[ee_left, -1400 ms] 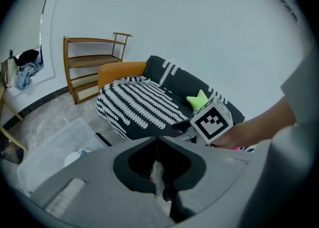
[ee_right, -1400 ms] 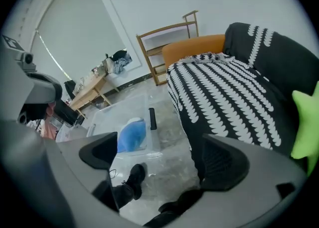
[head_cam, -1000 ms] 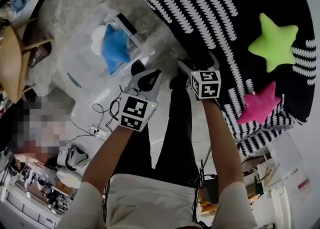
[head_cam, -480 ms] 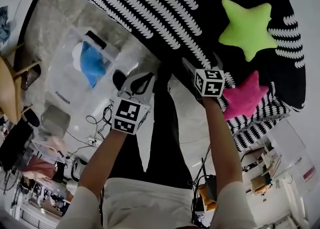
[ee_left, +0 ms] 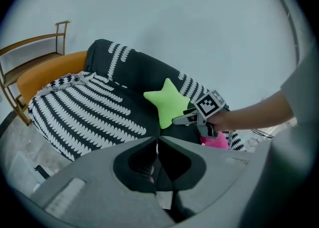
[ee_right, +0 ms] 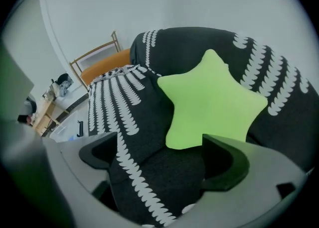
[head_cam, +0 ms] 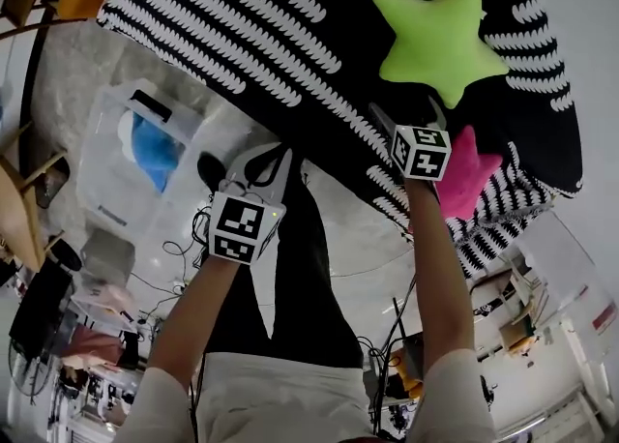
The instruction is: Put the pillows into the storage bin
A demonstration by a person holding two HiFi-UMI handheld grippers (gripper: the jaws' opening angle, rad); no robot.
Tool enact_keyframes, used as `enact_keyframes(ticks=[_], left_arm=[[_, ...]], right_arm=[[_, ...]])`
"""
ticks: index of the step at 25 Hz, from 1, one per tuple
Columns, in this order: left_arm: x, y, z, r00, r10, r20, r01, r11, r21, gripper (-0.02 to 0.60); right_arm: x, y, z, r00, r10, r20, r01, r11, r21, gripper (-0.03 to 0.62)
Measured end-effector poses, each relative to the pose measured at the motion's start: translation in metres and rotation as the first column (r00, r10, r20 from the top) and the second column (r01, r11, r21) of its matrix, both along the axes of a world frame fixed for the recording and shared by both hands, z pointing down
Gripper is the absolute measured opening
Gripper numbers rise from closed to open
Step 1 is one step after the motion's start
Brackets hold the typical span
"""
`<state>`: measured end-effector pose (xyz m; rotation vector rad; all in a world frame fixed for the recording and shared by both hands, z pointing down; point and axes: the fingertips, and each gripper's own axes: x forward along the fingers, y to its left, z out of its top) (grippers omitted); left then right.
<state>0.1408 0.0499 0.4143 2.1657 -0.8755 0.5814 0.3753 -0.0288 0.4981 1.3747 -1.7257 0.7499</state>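
1. Over the sofa (head_cam: 290, 25), the right gripper (head_cam: 406, 120) is stretched forward, jaws wide apart and empty, near the green pillow (head_cam: 440, 35); a pink pillow (head_cam: 469, 175) lies beside it.
2. The left gripper (head_cam: 263, 159), jaws closed on nothing, hangs above the floor.
3. The bin (head_cam: 102, 156) holds a blue pillow (head_cam: 155, 151).

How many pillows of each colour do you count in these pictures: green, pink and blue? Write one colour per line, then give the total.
Lime-green star-shaped plush pillow: 1
Pink star-shaped plush pillow: 1
Blue plush pillow, inside the clear plastic storage bin: 1
Total: 3
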Motion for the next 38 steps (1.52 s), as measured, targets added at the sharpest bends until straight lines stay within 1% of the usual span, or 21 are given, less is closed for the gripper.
enact_keyframes(ticks=[5, 8, 11, 13, 16, 21, 24, 27, 32, 36, 38], left_arm=[[0.023, -0.018, -0.011, 1.000, 0.024, -0.004, -0.023, 1.000, 0.009, 0.021], [0.033, -0.023, -0.002, 1.000, 0.029, -0.001, -0.029, 1.000, 0.005, 0.021], [0.043, -0.022, 0.012, 1.000, 0.030, 0.003, -0.030, 1.000, -0.002, 0.021], [0.052, -0.021, 0.014, 0.999, 0.033, 0.005, -0.033, 0.999, -0.004, 0.021], [0.060, -0.019, 0.012, 0.999, 0.043, 0.005, -0.043, 0.999, -0.012, 0.021], [0.049, -0.020, 0.033, 0.999, 0.052, 0.009, -0.052, 0.998, -0.036, 0.021], [0.049, -0.018, 0.047, 0.998, 0.057, 0.005, -0.056, 0.996, -0.063, 0.021], [0.055, -0.020, 0.055, 0.998, 0.060, 0.013, -0.059, 0.996, -0.071, 0.021], [0.068, -0.027, 0.051, 0.999, 0.043, 0.024, -0.042, 0.997, -0.062, 0.021], [0.067, -0.016, 0.073, 0.999, 0.036, 0.030, -0.033, 0.996, -0.082, 0.021], [0.070, -0.008, 0.083, 0.998, 0.040, 0.042, -0.036, 0.995, -0.093, 0.021]], right_arm=[[0.062, -0.016, -0.012, 0.997, 0.072, -0.040, -0.072, 0.997, 0.003, 0.514], [0.096, -0.020, -0.004, 0.993, 0.089, -0.072, -0.089, 0.996, 0.000, 0.514], [0.123, -0.021, 0.011, 0.991, 0.086, -0.098, -0.087, 0.996, -0.005, 0.514], [0.141, -0.024, 0.012, 0.990, 0.078, -0.119, -0.079, 0.997, -0.006, 0.514], [0.163, -0.026, 0.011, 0.986, 0.035, -0.163, -0.040, 0.999, -0.031, 0.514], [0.169, -0.025, 0.036, 0.966, -0.109, -0.235, 0.081, 0.989, -0.124, 0.514], [0.174, -0.022, 0.055, 0.953, -0.157, -0.259, 0.113, 0.978, -0.176, 0.514], [0.185, -0.025, 0.073, 0.953, -0.155, -0.261, 0.106, 0.976, -0.192, 0.514], [0.201, -0.043, 0.078, 0.956, -0.137, -0.261, 0.100, 0.984, -0.150, 0.515], [0.203, -0.039, 0.096, 0.945, -0.153, -0.289, 0.114, 0.982, -0.148, 0.525], [0.207, -0.038, 0.105, 0.941, -0.141, -0.306, 0.103, 0.985, -0.137, 0.523]])
